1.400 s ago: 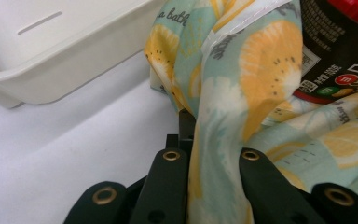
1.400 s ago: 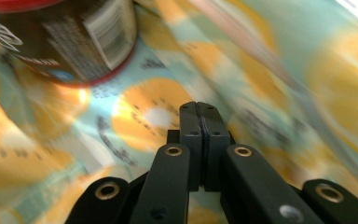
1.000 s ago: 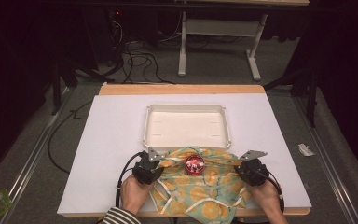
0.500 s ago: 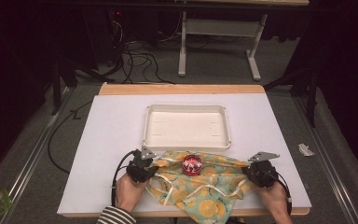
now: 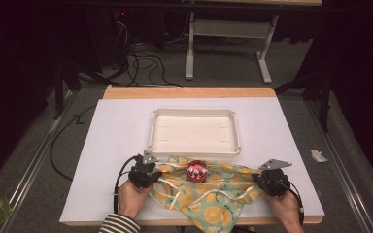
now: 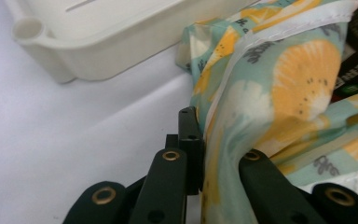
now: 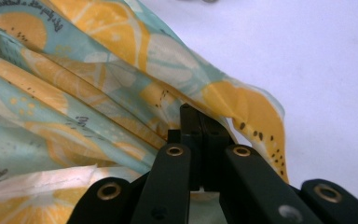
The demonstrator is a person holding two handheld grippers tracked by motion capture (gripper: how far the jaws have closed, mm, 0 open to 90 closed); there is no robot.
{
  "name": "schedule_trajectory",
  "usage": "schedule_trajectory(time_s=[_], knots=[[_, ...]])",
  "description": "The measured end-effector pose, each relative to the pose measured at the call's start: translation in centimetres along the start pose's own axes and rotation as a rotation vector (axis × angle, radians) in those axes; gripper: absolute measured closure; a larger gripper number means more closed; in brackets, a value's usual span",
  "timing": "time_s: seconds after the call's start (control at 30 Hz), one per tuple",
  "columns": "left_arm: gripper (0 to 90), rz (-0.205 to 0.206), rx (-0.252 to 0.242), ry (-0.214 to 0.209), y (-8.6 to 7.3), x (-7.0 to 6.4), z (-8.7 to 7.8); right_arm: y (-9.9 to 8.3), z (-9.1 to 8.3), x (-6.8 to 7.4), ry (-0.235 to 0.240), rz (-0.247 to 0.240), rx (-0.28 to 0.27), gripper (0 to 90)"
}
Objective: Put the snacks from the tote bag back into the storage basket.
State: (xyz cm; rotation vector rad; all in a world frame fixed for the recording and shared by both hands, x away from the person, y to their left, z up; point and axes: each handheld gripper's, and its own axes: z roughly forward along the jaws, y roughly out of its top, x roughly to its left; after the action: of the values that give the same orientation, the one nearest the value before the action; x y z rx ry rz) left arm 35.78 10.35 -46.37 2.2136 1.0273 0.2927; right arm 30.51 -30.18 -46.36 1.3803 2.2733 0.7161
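A teal cloth with an orange-slice print [image 5: 209, 194] lies stretched across the table's front edge, a white strap winding over it. A round red and black object [image 5: 197, 170] rests on its middle. My left gripper [image 5: 151, 175] is shut on the cloth's left end; in the left gripper view the cloth [image 6: 270, 93] is pinched between the black jaws [image 6: 200, 135]. My right gripper [image 5: 261, 180] is shut on the right end, with the cloth [image 7: 98, 93] bunched at its jaws [image 7: 200, 121].
A shallow white tray [image 5: 194, 144], with nothing in it, stands just behind the cloth; its corner [image 6: 56, 42] is close to the left gripper. The white table sheet [image 5: 116, 126] extends to both sides. Cables and a table frame [image 5: 228, 43] are on the floor beyond.
Both grippers moved apart, left going left and right going right, pulling the cloth out wider and flatter. The red object stays on its middle.
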Motion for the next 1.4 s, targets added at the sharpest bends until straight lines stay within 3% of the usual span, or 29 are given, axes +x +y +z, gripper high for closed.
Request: schedule_trajectory(time_s=[0.1,0.23,0.4,0.6,0.83,1.0,1.17,1.3,1.4], knots=[[86.8,0.013,0.006,0.003,0.0,-0.2,0.1,-0.1,-0.1,0.2,0.018,0.017,-0.022,89.4],[86.6,0.019,-0.015,-0.005,-0.1,-0.5,-0.2,-0.1,-1.1,0.4,0.036,0.011,-0.077,81.6],[84.9,0.024,-0.016,-0.025,-0.1,-0.5,-0.4,0.1,-2.7,1.0,0.051,-0.019,-0.142,75.0],[84.0,0.017,-0.021,-0.026,-0.1,-0.5,-0.3,0.5,-4.2,2.0,0.126,-0.033,-0.187,71.1],[81.7,0.014,-0.023,-0.034,0.0,-0.5,-0.2,2.3,-5.4,2.9,0.12,-0.056,-0.266,67.3],[79.6,0.014,-0.024,-0.038,0.0,-0.5,-0.1,4.4,-4.0,3.3,0.143,-0.058,-0.271,61.6],[76.9,0.02,-0.022,-0.039,0.0,-0.4,-0.2,5.8,-2.0,3.8,0.142,-0.072,-0.235,59.5],[63.2,0.013,-0.041,-0.045,-0.1,-0.3,-0.4,6.1,-0.3,3.7,0.169,-0.085,-0.173,76.3],[50.5,0.008,-0.046,-0.053,-0.1,-0.4,-0.6,5.9,0.6,3.5,0.179,-0.081,-0.162,87.4]])
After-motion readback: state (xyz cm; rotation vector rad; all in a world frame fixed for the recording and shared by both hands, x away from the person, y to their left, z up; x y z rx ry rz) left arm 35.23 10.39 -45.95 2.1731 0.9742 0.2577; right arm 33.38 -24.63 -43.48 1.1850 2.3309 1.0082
